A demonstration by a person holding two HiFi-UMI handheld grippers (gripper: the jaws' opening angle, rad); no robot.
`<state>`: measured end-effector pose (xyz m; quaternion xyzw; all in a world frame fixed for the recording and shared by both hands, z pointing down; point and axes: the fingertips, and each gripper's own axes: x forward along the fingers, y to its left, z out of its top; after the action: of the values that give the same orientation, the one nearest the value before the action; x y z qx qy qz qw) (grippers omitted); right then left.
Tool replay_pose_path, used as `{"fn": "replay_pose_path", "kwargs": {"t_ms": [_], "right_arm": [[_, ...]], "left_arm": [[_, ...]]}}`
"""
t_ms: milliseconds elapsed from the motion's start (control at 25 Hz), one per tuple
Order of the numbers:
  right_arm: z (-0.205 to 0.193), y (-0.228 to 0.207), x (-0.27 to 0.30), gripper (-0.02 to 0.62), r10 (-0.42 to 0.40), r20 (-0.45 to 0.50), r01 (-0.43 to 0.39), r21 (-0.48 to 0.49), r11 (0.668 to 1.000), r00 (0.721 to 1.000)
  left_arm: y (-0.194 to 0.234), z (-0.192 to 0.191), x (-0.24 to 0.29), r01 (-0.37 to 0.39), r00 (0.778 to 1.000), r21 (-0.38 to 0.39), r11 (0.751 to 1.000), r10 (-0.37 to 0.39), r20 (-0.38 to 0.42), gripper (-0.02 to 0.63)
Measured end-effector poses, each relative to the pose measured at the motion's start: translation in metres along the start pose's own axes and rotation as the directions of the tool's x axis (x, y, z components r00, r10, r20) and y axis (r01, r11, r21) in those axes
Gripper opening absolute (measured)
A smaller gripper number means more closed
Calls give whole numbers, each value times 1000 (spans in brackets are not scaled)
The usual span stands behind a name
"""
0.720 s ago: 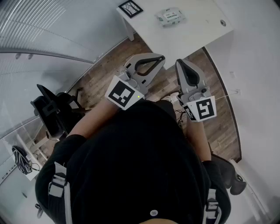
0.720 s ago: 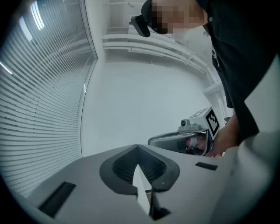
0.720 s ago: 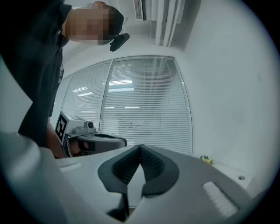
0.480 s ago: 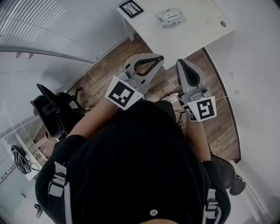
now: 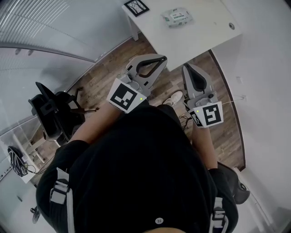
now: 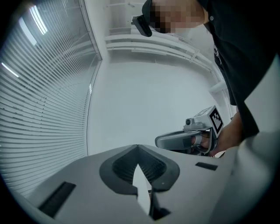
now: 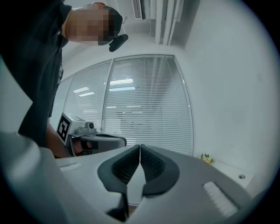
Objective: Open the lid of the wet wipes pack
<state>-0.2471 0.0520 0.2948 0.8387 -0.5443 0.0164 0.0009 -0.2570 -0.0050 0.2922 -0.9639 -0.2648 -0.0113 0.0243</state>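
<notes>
The wet wipes pack (image 5: 176,17) lies flat on the white table (image 5: 200,38) at the top of the head view, its lid down. Both grippers are held level in front of the person's chest, well short of the table. In that view my left gripper (image 5: 162,58) is shut with nothing in it, and my right gripper (image 5: 186,67) beside it is shut and empty too. In the left gripper view the left gripper (image 6: 138,147) has its pads meeting on nothing, and in the right gripper view the right gripper (image 7: 140,146) shows the same. The pack shows in neither gripper view.
A black-and-white marker card (image 5: 136,7) lies at the table's left corner. A black chair (image 5: 51,113) stands on the wood floor at the left. A white shoe (image 5: 172,98) shows between the grippers. A white wall runs along the right, and window blinds (image 7: 144,100) fill the left.
Both grippers stay shut and have shifted slightly up and left in the head view. A white shoe now shows on the floor between them.
</notes>
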Motion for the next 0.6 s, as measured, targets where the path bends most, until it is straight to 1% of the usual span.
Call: {"fn": "replay_pose_path", "kwargs": {"t_ms": [40,160,280,320,400,440,600], "right_arm": [[0,0,-1,17,10,-1,-10,2,1000,1000],[-1,-6,-4,68,24,-3,-24,6,1000,1000],[-1,-12,-9,84,33,-4,-33,4,999,999],[-2,-14,-9,106,38,-5,-38,1,999,999],[-3,-20,-11,184,44,-12,-44,-3,999,999],[-3,-23,-13,208,45,-14,-45,-4,999,999],[-5,-41,-20,259,32,-5,-31,12,999,999]], "left_arm": [[-1,0,1,-6,1000,-2,1000,6,0,6],[-6,0,7,-19,1000,-2,1000,19,-6,5],[-13,0,14,-27,1000,-2,1000,27,-9,5],[-15,-1,16,-29,1000,2,1000,29,-12,5],[-18,-2,22,-30,999,11,999,30,-15,5],[-19,-2,25,-31,999,13,999,31,-17,5],[-24,-7,38,-38,998,15,999,39,-45,5]]}}
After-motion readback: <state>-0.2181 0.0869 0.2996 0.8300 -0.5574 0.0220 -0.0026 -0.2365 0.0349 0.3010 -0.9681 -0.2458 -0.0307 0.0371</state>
